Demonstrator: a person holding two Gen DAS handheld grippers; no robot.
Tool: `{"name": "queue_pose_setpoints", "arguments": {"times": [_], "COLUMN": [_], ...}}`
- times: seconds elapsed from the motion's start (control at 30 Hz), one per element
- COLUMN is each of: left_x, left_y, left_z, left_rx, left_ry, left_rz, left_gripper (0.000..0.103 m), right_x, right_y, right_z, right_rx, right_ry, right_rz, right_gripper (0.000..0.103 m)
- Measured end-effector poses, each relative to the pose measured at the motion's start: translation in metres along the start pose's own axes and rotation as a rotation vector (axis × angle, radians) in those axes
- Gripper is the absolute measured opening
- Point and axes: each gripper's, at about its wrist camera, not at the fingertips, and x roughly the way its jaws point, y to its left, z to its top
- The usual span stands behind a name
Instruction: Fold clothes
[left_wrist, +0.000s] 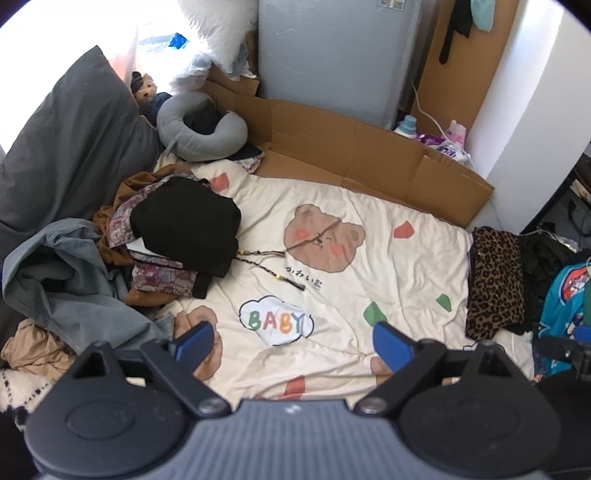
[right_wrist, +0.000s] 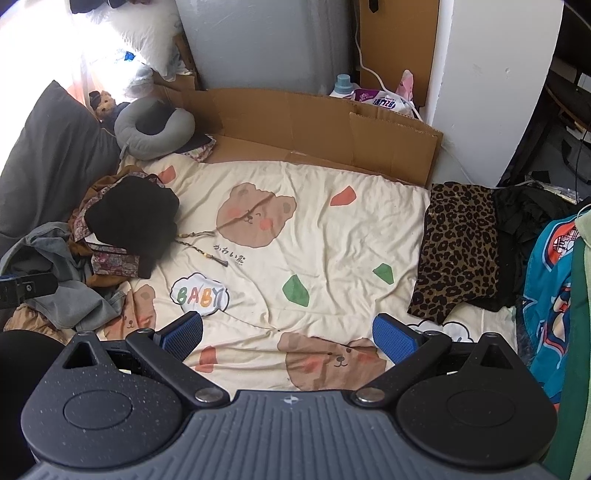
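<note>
Cream bear-print blanket (right_wrist: 332, 236): spread flat over the bed, middle bare, "BABY" cloud print near the front.
Dark grey pillow (left_wrist: 66, 147): propped at far left.
Flattened cardboard (right_wrist: 314, 125): along the far edge, against a grey cabinet (left_wrist: 332, 55).
Unfolded clothes heap (left_wrist: 74, 280): left side; grey garment in front, brown and patterned pieces behind, topped by a black garment (left_wrist: 184, 221).
Leopard-print garment (right_wrist: 458, 247): folded, right edge, long axis running front to back; black cloth just beside it.
Grey neck pillow (left_wrist: 201, 127): far left corner.
Braided cord (left_wrist: 273, 266): lying loose beside the black garment.
Left gripper (left_wrist: 291, 345): fingers wide apart, empty, over the blanket.
Right gripper (right_wrist: 290, 334): fingers wide apart, empty.
</note>
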Motion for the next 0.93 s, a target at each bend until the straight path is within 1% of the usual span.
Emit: {"name": "queue_pose_setpoints", "arguments": {"times": [0.2,0.37,0.93], "left_x": [0.0006,0.0015,0.0024], "left_y": [-0.0044,-0.0058,-0.0093], "left_z": [-0.0005,-0.0006,-0.0001], "left_rx": [0.013,0.006,0.013], "left_ry": [0.004,0.008,0.017], "left_rz": [-0.002,-0.014,-0.014], "left_gripper": [0.089,0.089,0.089], "right_x": [0.0001,0.0,0.0], "right_y": [-0.0007,-0.0004,-0.0012], "right_z": [0.0006,0.0011,0.0016], "right_rx": [-0.001,-0.001,-0.004], "right_ry": [0.003,0.005,0.007], "right_rz": [0.0,-0.001,-0.002], "right_gripper": [0.101,0.101,0.101]}}
